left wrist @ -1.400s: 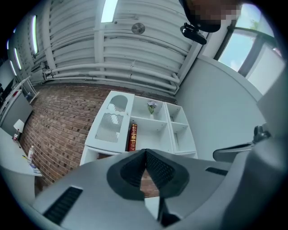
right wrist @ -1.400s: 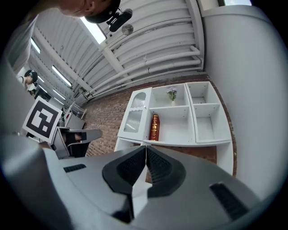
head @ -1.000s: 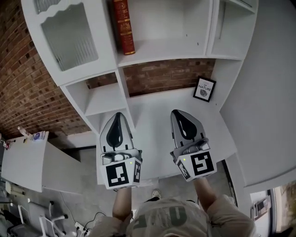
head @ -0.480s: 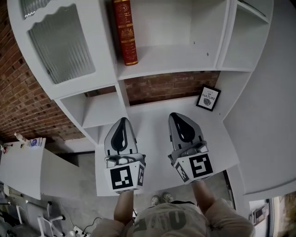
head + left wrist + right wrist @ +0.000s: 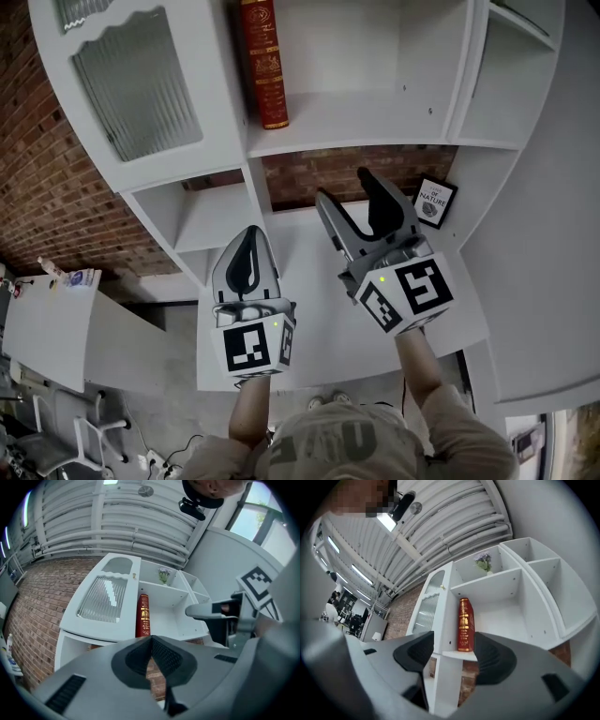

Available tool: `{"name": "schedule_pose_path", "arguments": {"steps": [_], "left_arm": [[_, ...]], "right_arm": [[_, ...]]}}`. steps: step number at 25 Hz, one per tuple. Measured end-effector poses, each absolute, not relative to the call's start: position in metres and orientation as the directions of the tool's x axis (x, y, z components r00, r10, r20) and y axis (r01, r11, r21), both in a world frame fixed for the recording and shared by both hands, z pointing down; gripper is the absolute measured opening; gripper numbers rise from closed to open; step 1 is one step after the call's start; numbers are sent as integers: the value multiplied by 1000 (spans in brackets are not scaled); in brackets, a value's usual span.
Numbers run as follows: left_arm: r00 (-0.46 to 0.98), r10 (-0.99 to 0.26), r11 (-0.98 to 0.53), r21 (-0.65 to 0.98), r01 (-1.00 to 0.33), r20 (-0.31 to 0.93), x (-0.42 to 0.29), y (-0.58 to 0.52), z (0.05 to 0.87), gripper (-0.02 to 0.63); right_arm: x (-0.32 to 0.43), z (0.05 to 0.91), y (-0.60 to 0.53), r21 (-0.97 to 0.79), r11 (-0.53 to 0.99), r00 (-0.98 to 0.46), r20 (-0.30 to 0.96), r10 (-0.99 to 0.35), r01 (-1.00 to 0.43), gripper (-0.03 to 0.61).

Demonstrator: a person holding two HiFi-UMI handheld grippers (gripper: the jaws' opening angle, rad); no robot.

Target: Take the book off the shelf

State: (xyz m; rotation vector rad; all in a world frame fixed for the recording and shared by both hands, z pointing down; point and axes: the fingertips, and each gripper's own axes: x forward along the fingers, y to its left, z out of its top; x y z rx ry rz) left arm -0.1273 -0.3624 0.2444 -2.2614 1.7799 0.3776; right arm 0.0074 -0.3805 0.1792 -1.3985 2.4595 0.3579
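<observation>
Head view: listed a red book (image 5: pixel 263 61) with gilt lettering, upright at the left end of the wide middle bay of a white shelf unit (image 5: pixel 375 117), spine outward, close against the left divider. Noted to its left a cabinet door (image 5: pixel 136 84) with ribbed glass; beneath the bay, a strip of brick wall (image 5: pixel 300 173) and a white desk (image 5: pixel 300 253); at the desk's far right, a small framed picture (image 5: pixel 436 203). Found the left gripper (image 5: pixel 251 231) low over the left part of the desk, jaws clenched together on nothing, well apart from the book. Found the right gripper (image 5: pixel 345 186) raised farther toward the shelf, jaws released and opening, nothing between them, tips short of the book. Left gripper view: showed both pads met in a closed seam, empty; placed the book (image 5: pixel 143 616) upright just above that seam in the frame, far beyond it; noted flowers (image 5: pixel 163 575) in the bay above, and the right gripper at the right edge. Right gripper view: showed the pads wide and parting, nothing touching them; framed the book (image 5: pixel 464 624) in the gap between them, yet far off, on its shelf; noted flowers (image 5: pixel 483 560) in the upper bay.
</observation>
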Motion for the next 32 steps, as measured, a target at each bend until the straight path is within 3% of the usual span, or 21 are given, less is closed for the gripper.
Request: {"name": "schedule_pose_path", "arguments": {"steps": [5,12,32], "left_arm": [[225,-897,-241,-5,-971,-380,-121,-371,228,9],[228,-888,-245,-8,-970,-399,-123,-370,217,10],[119,-908,-144,33,-989,-401,-173,-364,218,10]], "right_arm": [[-27,110,-445,111,510,-515,-339,-787,-853,281],[-64,67,-553,9,501,-496,-159,-854,-865,290],[-95,87,-654,25,350,-346,85,-934,-937,291]]}}
